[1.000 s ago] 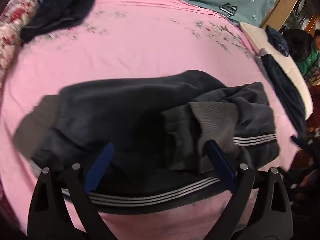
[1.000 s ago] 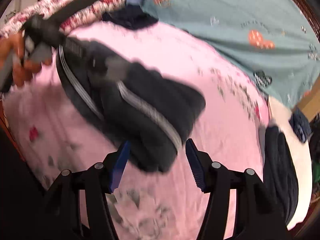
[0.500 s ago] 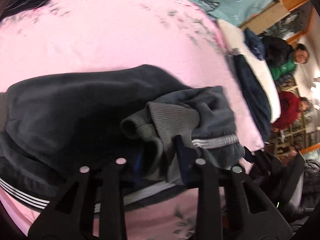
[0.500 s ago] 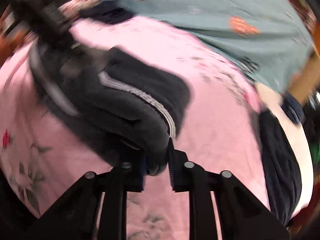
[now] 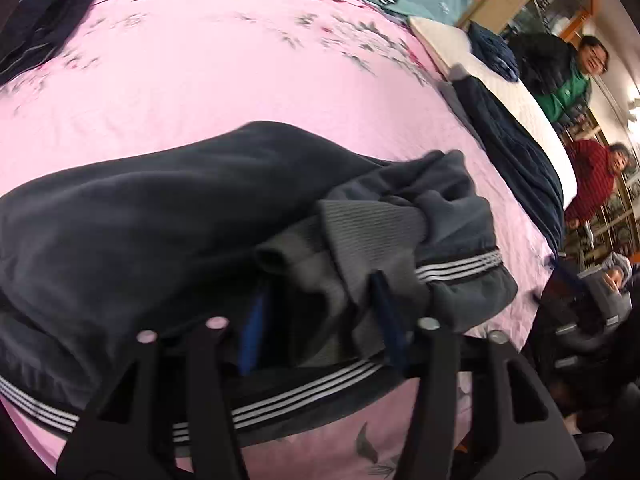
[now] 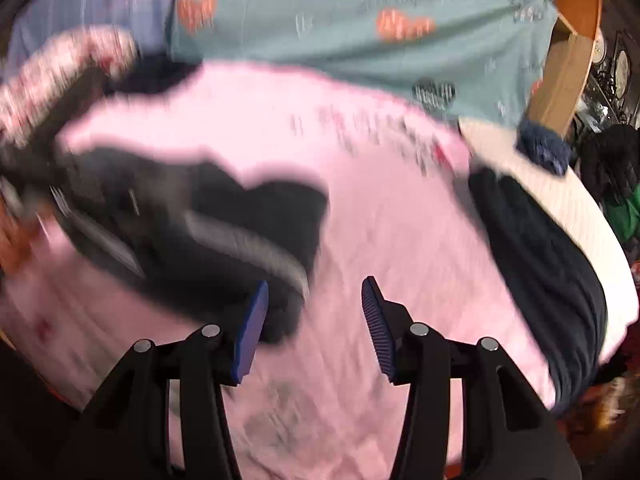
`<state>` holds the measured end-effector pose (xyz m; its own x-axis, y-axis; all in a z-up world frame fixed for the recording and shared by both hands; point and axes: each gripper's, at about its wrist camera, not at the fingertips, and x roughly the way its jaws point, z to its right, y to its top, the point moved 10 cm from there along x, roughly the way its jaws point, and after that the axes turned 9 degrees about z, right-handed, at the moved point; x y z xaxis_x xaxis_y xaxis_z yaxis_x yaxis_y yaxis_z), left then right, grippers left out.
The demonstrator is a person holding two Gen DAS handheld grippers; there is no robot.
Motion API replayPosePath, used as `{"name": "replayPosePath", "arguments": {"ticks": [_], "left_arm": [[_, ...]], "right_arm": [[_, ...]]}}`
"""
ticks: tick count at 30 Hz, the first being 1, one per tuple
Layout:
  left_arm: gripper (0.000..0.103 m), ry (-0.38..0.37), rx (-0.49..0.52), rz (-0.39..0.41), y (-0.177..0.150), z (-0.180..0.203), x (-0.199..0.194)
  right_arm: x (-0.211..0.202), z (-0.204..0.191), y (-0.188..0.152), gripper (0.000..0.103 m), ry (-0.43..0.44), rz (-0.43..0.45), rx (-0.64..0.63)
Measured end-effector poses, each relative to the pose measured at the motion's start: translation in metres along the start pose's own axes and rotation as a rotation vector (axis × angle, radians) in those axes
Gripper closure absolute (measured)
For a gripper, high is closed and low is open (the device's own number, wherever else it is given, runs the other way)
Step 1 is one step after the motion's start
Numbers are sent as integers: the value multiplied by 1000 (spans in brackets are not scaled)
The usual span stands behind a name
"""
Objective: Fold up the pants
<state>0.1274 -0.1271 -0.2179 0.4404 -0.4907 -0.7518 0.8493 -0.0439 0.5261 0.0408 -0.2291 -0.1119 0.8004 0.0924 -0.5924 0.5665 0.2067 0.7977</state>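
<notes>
Dark grey pants (image 5: pixel 160 220) with white side stripes lie folded in a bundle on the pink bedsheet (image 5: pixel 240 72). Their ribbed grey waistband (image 5: pixel 372 228) lies bunched on top at the right. My left gripper (image 5: pixel 320 316) is at the bundle's near edge, its blue-padded fingers apart with waistband fabric between them. In the right wrist view, which is blurred, the pants (image 6: pixel 248 220) lie left of centre. My right gripper (image 6: pixel 314 312) is open over the bare pink bedsheet (image 6: pixel 400 220), and its left fingertip (image 6: pixel 256 312) sits right beside the bundle's end.
A teal blanket (image 6: pixel 360 20) lies at the far side of the bed. Dark clothes (image 5: pixel 36 36) sit at the far left. A navy garment (image 5: pixel 516 160) lies along a white mattress (image 5: pixel 496 84) on the right. Several people (image 5: pixel 568 76) are beyond the bed's right edge.
Both grippers closed on the pants half a second ago and have since spread apart. The right gripper has drawn back to the right off the bundle's end.
</notes>
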Motion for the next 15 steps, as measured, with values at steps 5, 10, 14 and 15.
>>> {"name": "replayPosePath", "arguments": {"ticks": [5,10,14,15], "left_arm": [[45,22,-60,38,-2,-14,-18],[45,52,-76,17,-21,-28,-17],[45,55,-102,36,-22,-31,-22],[45,55,-116,43,-21,-32,-24]], "right_arm": [[48,-47,32,58,206,-20,-57],[88,-70,3,80,263,-174,-307],[59,-83,3,86,432,-161,-217],[65,-83,-9,86,439,-211,-222]]}}
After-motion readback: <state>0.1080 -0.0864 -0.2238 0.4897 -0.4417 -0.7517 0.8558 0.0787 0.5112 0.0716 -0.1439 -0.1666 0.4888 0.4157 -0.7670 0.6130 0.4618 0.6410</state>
